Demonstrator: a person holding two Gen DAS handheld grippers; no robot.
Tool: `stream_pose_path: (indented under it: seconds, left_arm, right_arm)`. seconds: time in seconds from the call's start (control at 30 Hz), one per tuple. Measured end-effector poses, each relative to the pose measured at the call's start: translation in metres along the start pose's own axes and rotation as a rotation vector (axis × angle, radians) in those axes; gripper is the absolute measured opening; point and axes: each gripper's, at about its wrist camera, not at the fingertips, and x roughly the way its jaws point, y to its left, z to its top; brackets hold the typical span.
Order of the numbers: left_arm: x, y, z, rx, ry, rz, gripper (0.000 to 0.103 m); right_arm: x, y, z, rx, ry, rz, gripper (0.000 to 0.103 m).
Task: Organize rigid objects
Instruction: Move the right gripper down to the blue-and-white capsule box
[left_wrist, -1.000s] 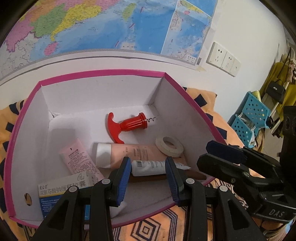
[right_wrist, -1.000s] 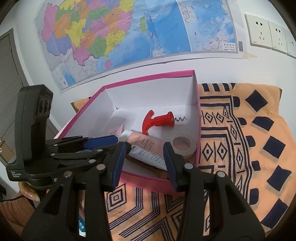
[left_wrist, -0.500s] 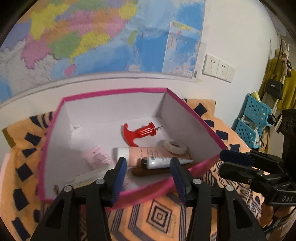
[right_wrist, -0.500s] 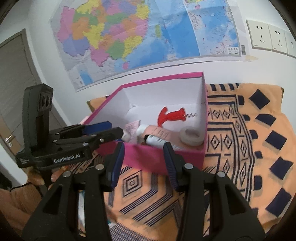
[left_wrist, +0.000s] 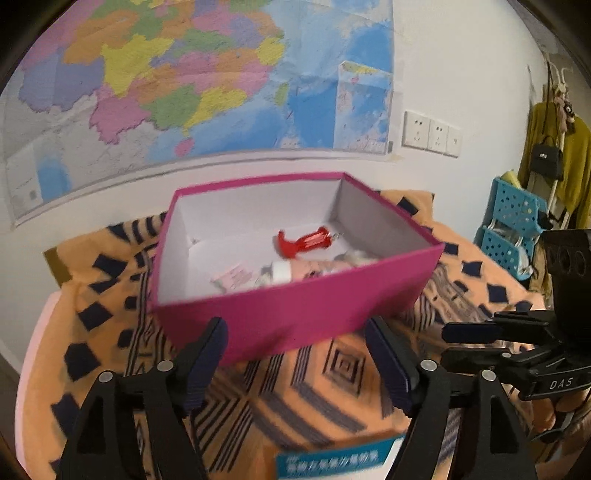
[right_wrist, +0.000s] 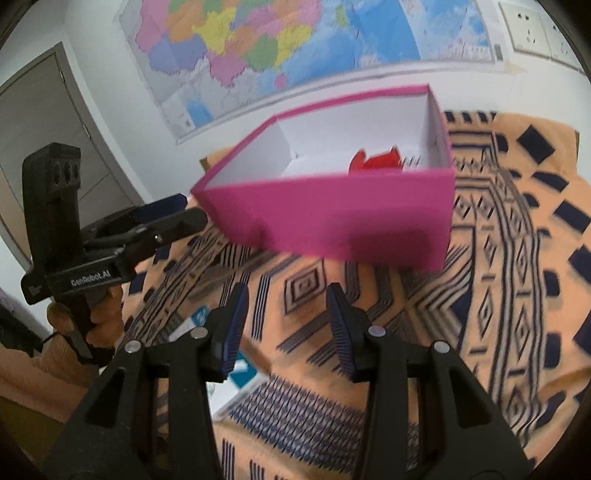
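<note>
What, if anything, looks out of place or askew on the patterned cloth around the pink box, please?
One thing: a flat blue-and-white carton lies on the patterned cloth outside the pink box, in front of it, while the red corkscrew and tubes lie inside. The box sits at an angle to the wall.

Both wrist cams look down-forward, fairly near; share blurry pink box (left_wrist: 295, 314) (right_wrist: 332, 221).
</note>
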Motion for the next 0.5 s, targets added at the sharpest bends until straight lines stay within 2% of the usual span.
stream_pose_path:
  seconds: [0.23,0.5]
  left_arm:
    - [-0.002,0.019,-0.034,-0.063,0.068,0.050,0.081]
    - [-0.002,0.026,-0.071,-0.109,0.154,0.039,0.080]
  right_arm:
    - [0.013,0.001,-0.023,0.031,0.073,0.029,0.046]
    - [0.026,0.003,-0.047,0.065,0.151,0.052,0.046]
